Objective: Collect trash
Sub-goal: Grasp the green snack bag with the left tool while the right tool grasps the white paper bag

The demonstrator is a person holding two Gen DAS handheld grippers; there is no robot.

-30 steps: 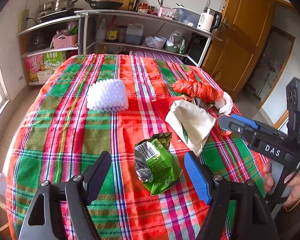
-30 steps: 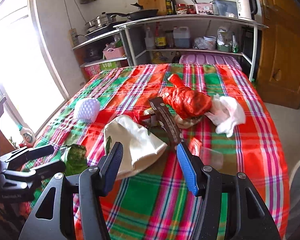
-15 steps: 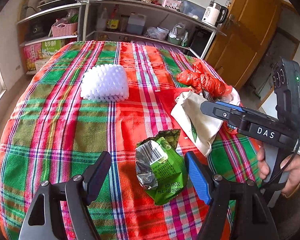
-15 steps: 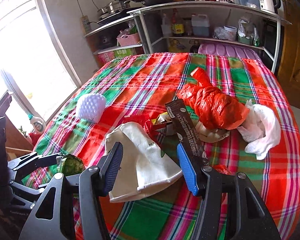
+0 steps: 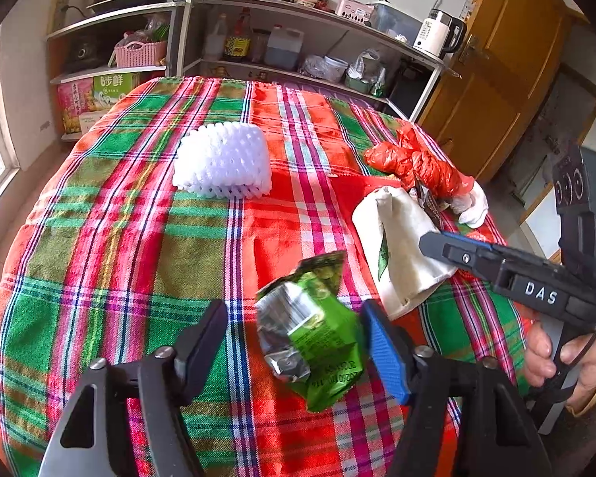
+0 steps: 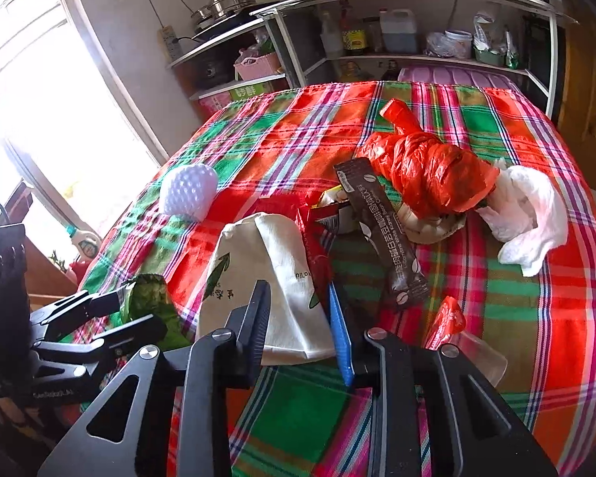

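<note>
Left gripper (image 5: 294, 342) closing around green snack wrapper (image 5: 314, 330), lower centre of left view; blue pad touches wrapper edge, black pad still apart. Advice: centre wrapper, close on crumpled body, not on loose flap.

Right gripper (image 6: 302, 318) closing on white cloth bag (image 6: 266, 278), centre of right view; bag between jaws, firm pinch not confirmed. Bag mouth direction unclear.

Red plastic bag (image 6: 429, 167) covers items beneath. No trash bin visible.
</note>
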